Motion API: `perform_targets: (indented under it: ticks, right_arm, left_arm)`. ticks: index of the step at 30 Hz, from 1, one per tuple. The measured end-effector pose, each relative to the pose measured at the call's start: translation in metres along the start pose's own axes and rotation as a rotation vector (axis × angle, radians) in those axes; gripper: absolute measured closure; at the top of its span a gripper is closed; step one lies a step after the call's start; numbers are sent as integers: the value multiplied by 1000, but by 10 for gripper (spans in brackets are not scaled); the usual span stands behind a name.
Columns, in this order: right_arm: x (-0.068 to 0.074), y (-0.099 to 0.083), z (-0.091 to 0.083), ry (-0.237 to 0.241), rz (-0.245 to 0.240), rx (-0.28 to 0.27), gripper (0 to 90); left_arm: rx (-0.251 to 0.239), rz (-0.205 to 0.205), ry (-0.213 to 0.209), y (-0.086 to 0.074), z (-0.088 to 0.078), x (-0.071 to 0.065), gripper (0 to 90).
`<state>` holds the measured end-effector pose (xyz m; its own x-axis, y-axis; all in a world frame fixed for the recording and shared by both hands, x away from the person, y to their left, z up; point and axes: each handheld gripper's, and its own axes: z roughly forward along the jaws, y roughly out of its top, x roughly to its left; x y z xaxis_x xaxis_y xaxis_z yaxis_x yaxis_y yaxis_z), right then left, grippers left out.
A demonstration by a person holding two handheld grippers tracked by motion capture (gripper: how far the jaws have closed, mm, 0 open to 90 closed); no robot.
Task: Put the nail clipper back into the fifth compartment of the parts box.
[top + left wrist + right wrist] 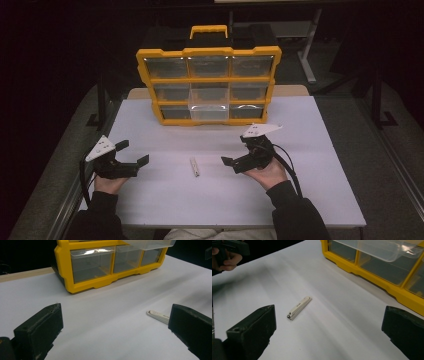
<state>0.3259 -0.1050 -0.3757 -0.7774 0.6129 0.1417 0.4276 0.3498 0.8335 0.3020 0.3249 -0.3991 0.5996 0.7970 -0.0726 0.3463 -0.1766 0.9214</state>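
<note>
Judging progress: early; the one sign of preparation is a drawer (208, 106) pulled out of the organiser (209, 85), bottom-middle slot as far as I can tell; the clipper (195, 167) has not been picked up.
Left to do: likely grasp the clipper, carry it to the open drawer, drop it in, push the drawer shut.
Clipper position: flat on the tabletop (300, 150), between the two tongs, well short of the organiser, touching neither.
Left tongs (131, 153): jaws wide apart, holding nothing; clipper tip lies near the far jaw in the left gripper view.
Right tongs (230, 161): jaws wide apart, empty, aimed toward the clipper.
Clipper make: slim cream bar, looks like plastic casing, small metal end; smooth, low profile, so probably awkward to pinch off a flat surface.
Organiser make: glossy yellow plastic frame with carry handle, nine clear drawers.
Tabletop: matte white, plain.
</note>
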Motion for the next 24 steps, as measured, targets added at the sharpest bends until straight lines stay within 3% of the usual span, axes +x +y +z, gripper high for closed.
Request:
perform_targets:
  ticks: [24]
  right_arm:
    - [15, 20, 41, 61, -33, 66, 0]
  left_arm:
    - [2, 0, -4, 0, 0, 1, 0]
